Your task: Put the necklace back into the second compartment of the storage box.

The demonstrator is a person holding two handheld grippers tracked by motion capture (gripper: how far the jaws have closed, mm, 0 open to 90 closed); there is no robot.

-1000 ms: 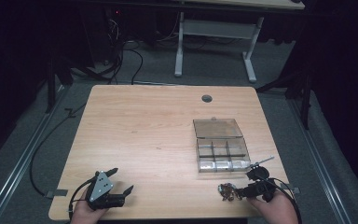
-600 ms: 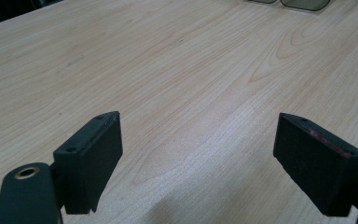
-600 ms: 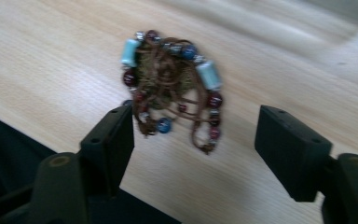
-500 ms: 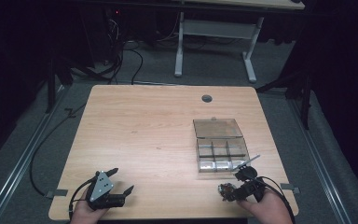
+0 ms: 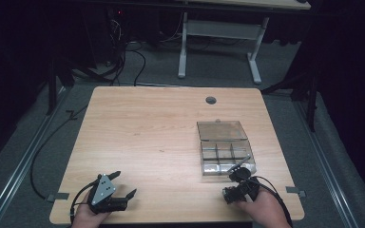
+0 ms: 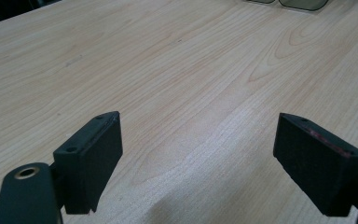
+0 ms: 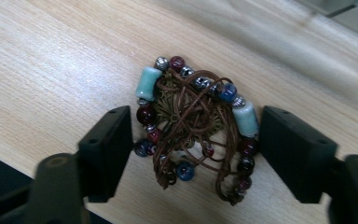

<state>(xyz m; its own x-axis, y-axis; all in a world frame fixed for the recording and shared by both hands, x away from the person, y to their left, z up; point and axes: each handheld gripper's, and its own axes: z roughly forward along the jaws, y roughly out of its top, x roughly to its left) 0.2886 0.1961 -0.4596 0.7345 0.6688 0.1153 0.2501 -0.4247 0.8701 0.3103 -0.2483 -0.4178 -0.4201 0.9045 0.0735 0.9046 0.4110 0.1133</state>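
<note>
No lettering, label, brand, number or sign can be read anywhere. The table (image 5: 147,128) is bare wood grain without marking. The clear box (image 5: 225,149) at the right carries no print that can be made out. The beaded bracelet (image 7: 193,123) at the near right has plain beads, none lettered. The black pads (image 6: 91,156) of the tool at the near left are unmarked.
</note>
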